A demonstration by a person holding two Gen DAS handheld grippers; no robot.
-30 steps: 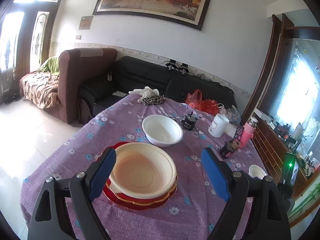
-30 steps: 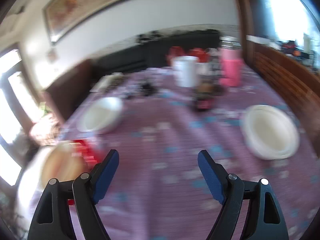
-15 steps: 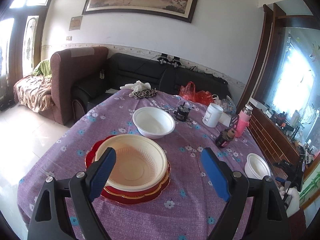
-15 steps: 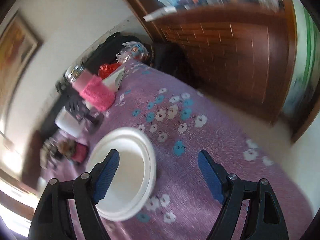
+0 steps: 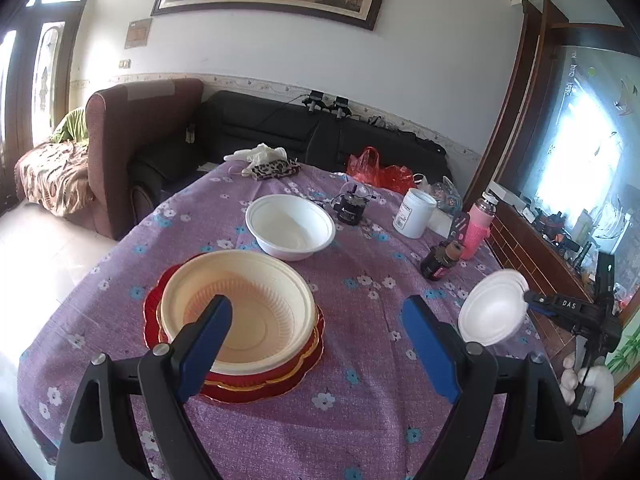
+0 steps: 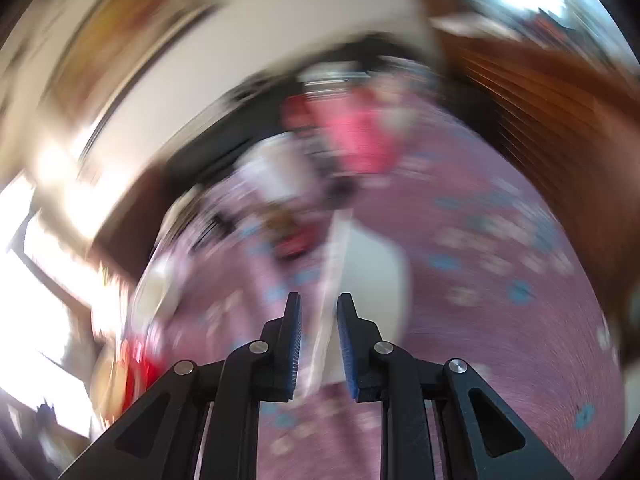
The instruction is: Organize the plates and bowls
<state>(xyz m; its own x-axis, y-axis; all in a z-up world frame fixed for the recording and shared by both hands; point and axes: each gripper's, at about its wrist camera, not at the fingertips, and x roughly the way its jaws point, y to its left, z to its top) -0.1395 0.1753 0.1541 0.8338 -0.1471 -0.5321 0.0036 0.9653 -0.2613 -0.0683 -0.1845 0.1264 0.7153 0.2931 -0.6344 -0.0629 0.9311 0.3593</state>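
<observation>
Only "DAS" reads, in white, on the right claw [image 5: 528,298].

Table with purple floral cloth [image 5: 360,400]: red plate [image 5: 256,388] carrying a cream bowl [image 5: 240,304], white bowl [image 5: 290,232], white jar [image 5: 414,218], pink bottle [image 5: 476,232], dark jar [image 5: 440,260].

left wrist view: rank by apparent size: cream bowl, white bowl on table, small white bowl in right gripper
1. cream bowl, nearest the camera
2. white bowl
3. small white bowl, lifted, tilted, so true size unsure
</observation>
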